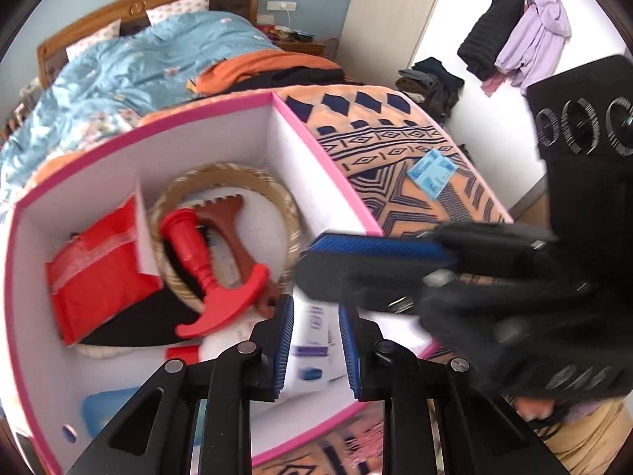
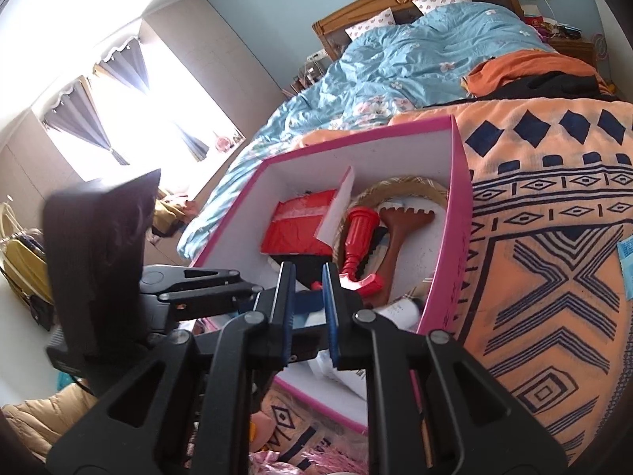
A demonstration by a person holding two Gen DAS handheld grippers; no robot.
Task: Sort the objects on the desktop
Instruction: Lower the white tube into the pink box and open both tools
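A pink-edged white box sits on the patterned blanket. It holds a red packet, a woven basket, a red plastic handle, a brown comb-like tool and a white bottle. My left gripper hovers over the box's near end, jaws apart, with the white bottle seen between them; contact is unclear. My right gripper is above the same box, jaws apart, nothing held. In the left wrist view the right gripper crosses from the right over the box edge.
A blue card packet lies on the orange patterned blanket to the right of the box. A bed with a blue duvet lies beyond. Clothes hang on a wall rack. A blue item lies in the box's near corner.
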